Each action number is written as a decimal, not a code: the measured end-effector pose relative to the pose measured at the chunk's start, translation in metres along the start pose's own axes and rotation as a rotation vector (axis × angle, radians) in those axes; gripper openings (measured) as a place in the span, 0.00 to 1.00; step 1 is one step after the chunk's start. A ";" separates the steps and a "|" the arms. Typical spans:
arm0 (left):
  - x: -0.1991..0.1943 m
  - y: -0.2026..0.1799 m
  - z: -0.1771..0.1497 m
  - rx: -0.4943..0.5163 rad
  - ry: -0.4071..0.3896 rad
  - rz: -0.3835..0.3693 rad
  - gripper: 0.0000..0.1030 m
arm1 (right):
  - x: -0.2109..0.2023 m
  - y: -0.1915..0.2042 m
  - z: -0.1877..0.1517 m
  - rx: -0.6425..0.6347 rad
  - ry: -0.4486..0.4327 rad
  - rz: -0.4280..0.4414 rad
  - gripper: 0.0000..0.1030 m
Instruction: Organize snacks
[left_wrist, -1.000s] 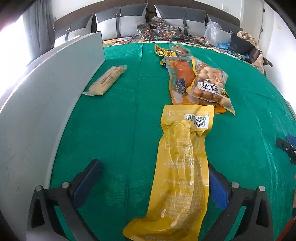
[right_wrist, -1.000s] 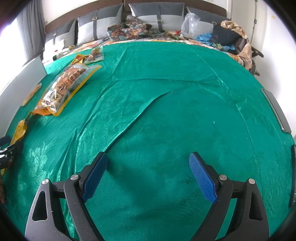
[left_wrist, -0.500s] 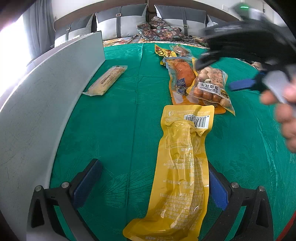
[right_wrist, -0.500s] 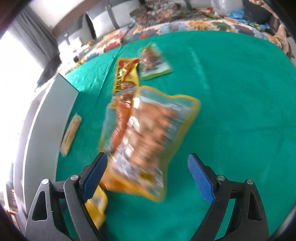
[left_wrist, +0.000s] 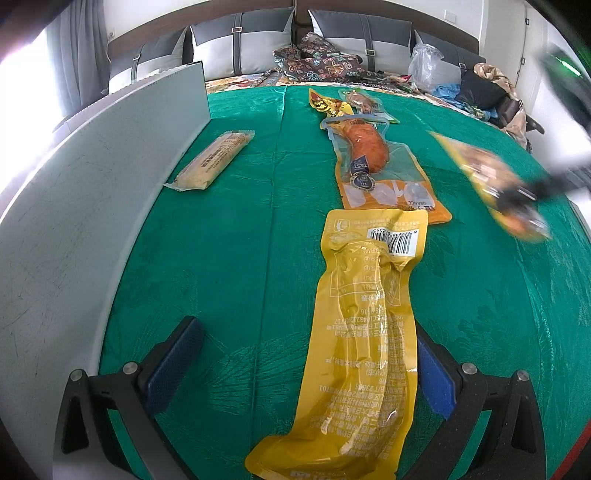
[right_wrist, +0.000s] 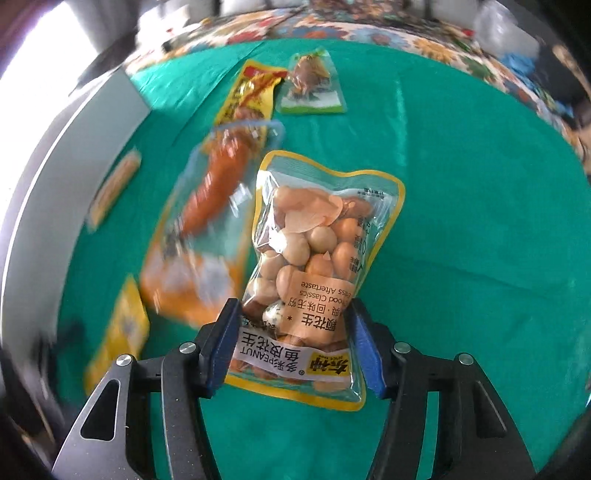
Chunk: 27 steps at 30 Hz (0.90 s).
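My right gripper (right_wrist: 295, 339) is shut on the peanut bag (right_wrist: 314, 258), a clear pouch with a yellow border, and holds it above the green cloth; it shows blurred in the left wrist view (left_wrist: 495, 184) at the right. My left gripper (left_wrist: 303, 354) is open, low over the cloth, with a long yellow pouch (left_wrist: 362, 350) lying between its fingers. An orange sausage pack (left_wrist: 373, 162) lies beyond the pouch, also in the right wrist view (right_wrist: 207, 229). A beige wafer bar (left_wrist: 214, 158) lies by the grey board.
A grey board (left_wrist: 74, 206) stands along the left of the green cloth (left_wrist: 240, 229). A red-yellow packet (right_wrist: 251, 96) and a small green-edged packet (right_wrist: 312, 85) lie at the far end. Pillows, clothes and bags (left_wrist: 480, 88) lie behind.
My right gripper swung over to the snack pile, closed on the peanut bag and lifted it off the sausage pack toward the right. My left gripper has not moved.
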<state>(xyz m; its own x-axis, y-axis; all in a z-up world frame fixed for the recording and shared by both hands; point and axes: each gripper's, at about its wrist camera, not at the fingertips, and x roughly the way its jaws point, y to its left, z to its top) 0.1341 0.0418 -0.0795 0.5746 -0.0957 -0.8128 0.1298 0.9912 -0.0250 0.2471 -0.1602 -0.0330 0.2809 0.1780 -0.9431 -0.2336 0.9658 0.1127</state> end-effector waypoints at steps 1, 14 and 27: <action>0.000 0.000 0.000 0.000 0.000 0.000 1.00 | -0.011 -0.010 -0.015 -0.032 0.003 -0.008 0.59; 0.001 0.000 0.000 0.000 0.000 0.001 1.00 | -0.019 -0.040 -0.145 0.002 -0.279 -0.124 0.82; 0.000 0.000 0.000 -0.001 0.000 0.001 1.00 | -0.016 -0.044 -0.143 0.026 -0.324 -0.133 0.88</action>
<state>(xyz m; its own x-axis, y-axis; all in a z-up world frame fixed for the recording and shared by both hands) 0.1345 0.0414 -0.0796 0.5747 -0.0950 -0.8128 0.1289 0.9914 -0.0247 0.1193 -0.2321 -0.0679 0.5890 0.0964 -0.8023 -0.1523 0.9883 0.0070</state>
